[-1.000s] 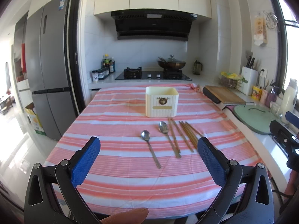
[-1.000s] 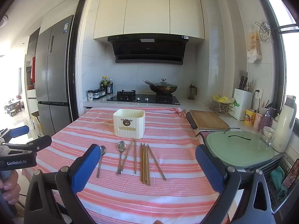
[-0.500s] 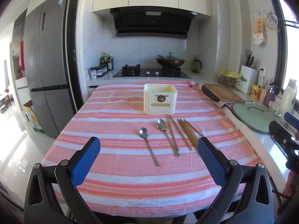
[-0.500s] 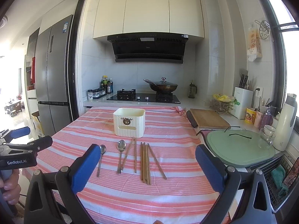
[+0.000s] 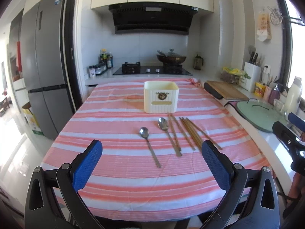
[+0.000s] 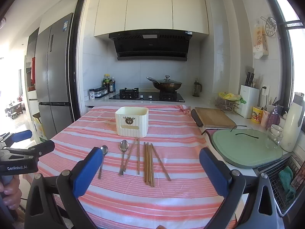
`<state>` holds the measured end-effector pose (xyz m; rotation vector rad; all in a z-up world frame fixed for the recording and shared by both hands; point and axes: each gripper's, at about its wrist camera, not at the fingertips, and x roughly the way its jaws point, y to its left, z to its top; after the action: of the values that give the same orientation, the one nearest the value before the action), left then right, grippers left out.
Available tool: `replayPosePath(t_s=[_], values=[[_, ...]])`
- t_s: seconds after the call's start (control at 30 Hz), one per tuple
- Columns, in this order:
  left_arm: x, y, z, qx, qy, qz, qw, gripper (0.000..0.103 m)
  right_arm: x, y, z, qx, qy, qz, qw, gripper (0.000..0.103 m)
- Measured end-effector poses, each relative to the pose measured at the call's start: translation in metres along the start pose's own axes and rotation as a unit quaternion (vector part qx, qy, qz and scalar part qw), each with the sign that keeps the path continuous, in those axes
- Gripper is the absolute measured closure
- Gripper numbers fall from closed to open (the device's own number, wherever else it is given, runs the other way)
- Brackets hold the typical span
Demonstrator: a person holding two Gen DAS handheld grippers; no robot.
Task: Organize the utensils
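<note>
Two metal spoons lie on the pink striped tablecloth: one [image 5: 149,145] on the left, another [image 5: 167,133] beside it. Several wooden chopsticks [image 5: 190,132] lie to their right. A cream utensil box [image 5: 161,99] stands behind them. My left gripper [image 5: 151,159] hovers open above the table's near part, nothing between its blue pads. In the right wrist view the same spoons [image 6: 102,160] [image 6: 123,155], chopsticks [image 6: 148,163] and box [image 6: 132,123] show. My right gripper [image 6: 148,168] is open and holds nothing. The left gripper's body [image 6: 21,157] appears at the far left, in a person's hand.
A green mat [image 6: 246,147] and a wooden cutting board [image 6: 215,119] lie on the counter to the right, with a white bottle [image 6: 292,121], cups and a knife block. A stove with a wok [image 6: 166,85] is behind the table. A fridge [image 5: 43,72] stands left.
The left gripper's view has risen and tilted a little, so the table sits lower in its frame. The right gripper's view is nearly unchanged. Both stay open.
</note>
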<state>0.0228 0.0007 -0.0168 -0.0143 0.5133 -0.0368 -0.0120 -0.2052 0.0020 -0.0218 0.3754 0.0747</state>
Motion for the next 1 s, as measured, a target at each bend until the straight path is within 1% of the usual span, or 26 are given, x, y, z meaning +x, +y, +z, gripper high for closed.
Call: replayPosePath(t_s=[0.27,0.57,0.67,0.77,0.87,0.93,1.0], values=[[0.013,0.000,-0.001,-0.003,0.018,0.001,0.9998,0.000,0.011,-0.003,-0.003,0.004,0.013,0.001,1.000,0.000],[0.048,0.003,-0.008,-0.014,0.067,-0.008,0.9976,0.000,0.034,-0.010,-0.011,0.011,0.038,0.002,0.999,0.000],[0.068,0.002,-0.013,-0.011,0.100,-0.027,0.9945,0.000,0.044,-0.017,-0.014,0.012,0.046,-0.002,0.999,0.000],[0.091,0.006,-0.019,-0.023,0.131,-0.042,0.9902,0.000,0.057,-0.030,-0.017,0.016,0.058,-0.010,0.998,0.000],[0.119,0.016,-0.021,-0.046,0.149,-0.055,0.9862,0.000,0.074,-0.051,-0.019,0.019,0.072,-0.025,0.997,0.000],[0.142,0.022,-0.020,-0.061,0.164,-0.054,0.9831,0.000,0.090,-0.068,-0.020,0.018,0.089,-0.029,0.995,0.000],[0.166,0.024,-0.018,-0.064,0.175,-0.046,0.9815,0.000,0.111,-0.084,-0.023,0.016,0.112,-0.027,0.993,0.000]])
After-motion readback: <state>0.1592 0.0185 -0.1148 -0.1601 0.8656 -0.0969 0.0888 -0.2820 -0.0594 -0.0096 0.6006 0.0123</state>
